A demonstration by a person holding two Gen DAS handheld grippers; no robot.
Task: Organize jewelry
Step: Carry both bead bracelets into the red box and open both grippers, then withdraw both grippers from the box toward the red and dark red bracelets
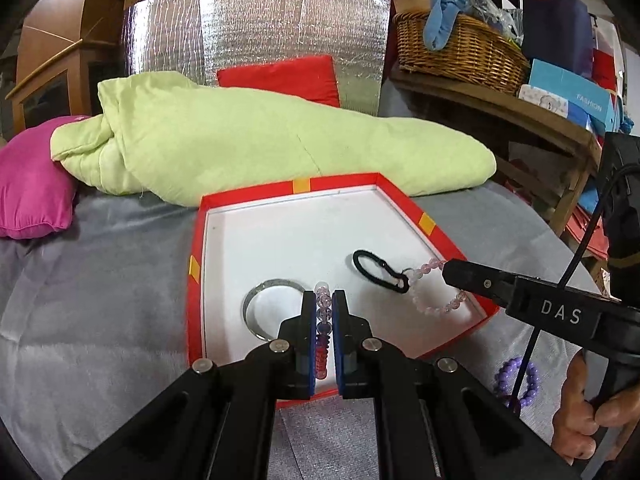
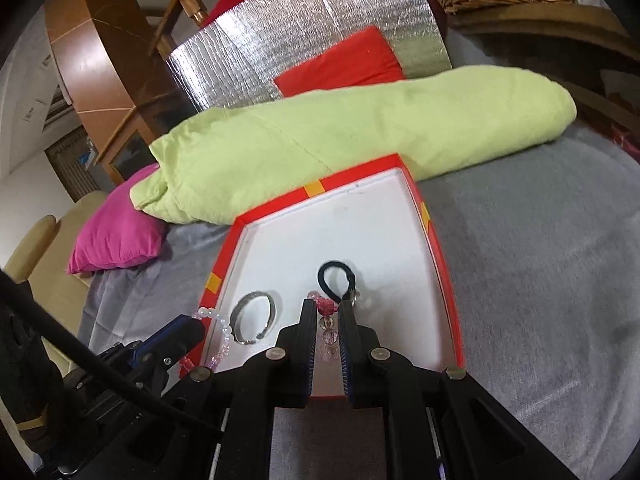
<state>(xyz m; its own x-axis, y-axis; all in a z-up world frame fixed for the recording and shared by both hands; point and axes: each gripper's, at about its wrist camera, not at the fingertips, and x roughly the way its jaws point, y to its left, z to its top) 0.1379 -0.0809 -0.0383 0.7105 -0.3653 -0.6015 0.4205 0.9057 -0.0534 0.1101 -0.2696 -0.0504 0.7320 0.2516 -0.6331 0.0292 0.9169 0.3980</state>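
Observation:
A red box [image 1: 195, 296] with a white floor lies on the grey bedcover. In it lie a silver bangle [image 1: 256, 312] and a black hair tie [image 1: 378, 272]. Over the box's near edge my left gripper [image 1: 323, 296] is shut on a bracelet of clear, purple and red beads [image 1: 323, 322]. My right gripper [image 2: 326, 304] is shut on a pink bead bracelet [image 2: 327, 334] with a rose-shaped bead; the bracelet [image 1: 434, 298] hangs over the box's right corner. The bangle [image 2: 256, 318] and hair tie [image 2: 336, 280] also show in the right wrist view.
A purple bead bracelet [image 1: 516, 378] lies on the bedcover right of the box. Behind the box are a rolled green quilt [image 1: 280, 140], a pink pillow [image 1: 32, 196] and a red cushion [image 1: 280, 78]. A wicker basket [image 1: 460, 44] stands on a wooden shelf at the right.

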